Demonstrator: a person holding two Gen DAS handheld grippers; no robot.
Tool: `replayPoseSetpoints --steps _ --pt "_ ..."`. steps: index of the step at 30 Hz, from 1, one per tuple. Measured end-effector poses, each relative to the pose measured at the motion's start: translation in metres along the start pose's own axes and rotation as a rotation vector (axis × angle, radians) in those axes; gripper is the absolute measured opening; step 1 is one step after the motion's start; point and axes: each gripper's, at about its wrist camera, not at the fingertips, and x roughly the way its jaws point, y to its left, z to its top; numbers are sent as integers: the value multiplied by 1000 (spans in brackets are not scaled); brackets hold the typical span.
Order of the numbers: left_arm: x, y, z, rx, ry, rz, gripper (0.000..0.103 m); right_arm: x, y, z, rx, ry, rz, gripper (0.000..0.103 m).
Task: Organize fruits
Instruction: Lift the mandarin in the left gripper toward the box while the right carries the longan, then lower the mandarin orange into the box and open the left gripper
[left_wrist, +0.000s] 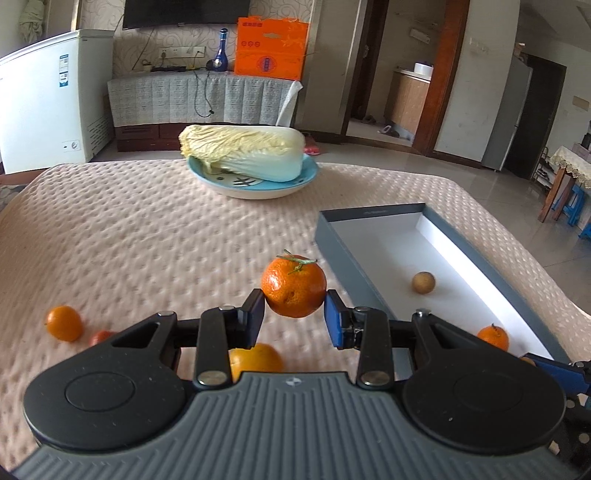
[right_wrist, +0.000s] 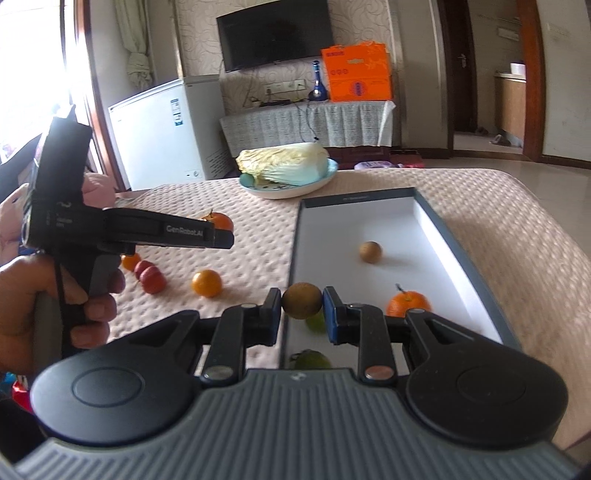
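My left gripper (left_wrist: 294, 308) is shut on a tangerine with a green stem (left_wrist: 293, 285), held above the pink cloth just left of the grey box (left_wrist: 343, 254). The box holds a small brown fruit (left_wrist: 423, 282) and a tangerine (left_wrist: 493, 336). My right gripper (right_wrist: 301, 309) is shut on a brown round fruit (right_wrist: 301, 300) over the box's near left wall (right_wrist: 293, 258). Inside the box I see another brown fruit (right_wrist: 370, 252), a tangerine (right_wrist: 408, 303) and green fruits (right_wrist: 316, 323). The left gripper (right_wrist: 218, 236) shows from the side, holding its tangerine (right_wrist: 219, 220).
Loose oranges (left_wrist: 64, 323) (left_wrist: 255, 362) (right_wrist: 207, 283) and red fruits (right_wrist: 149, 277) lie on the cloth at the left. A blue plate (left_wrist: 255, 184) with a napa cabbage (left_wrist: 243, 149) stands at the table's far side. A white freezer (left_wrist: 48, 99) stands beyond.
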Motion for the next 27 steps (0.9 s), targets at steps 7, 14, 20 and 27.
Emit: replayPoseSetpoints --steps 7,14,20,27 --pt "10 -21 2 13 2 -29 41 -2 -12 -5 17 11 -37 27" --pt "22 -44 7 36 -4 -64 41 -2 -23 -10 33 21 -55 27" --pt "34 -62 10 49 0 -84 41 0 -28 -13 42 23 -50 27" --pt "47 -80 13 61 1 -104 41 3 -34 -15 54 28 -41 27"
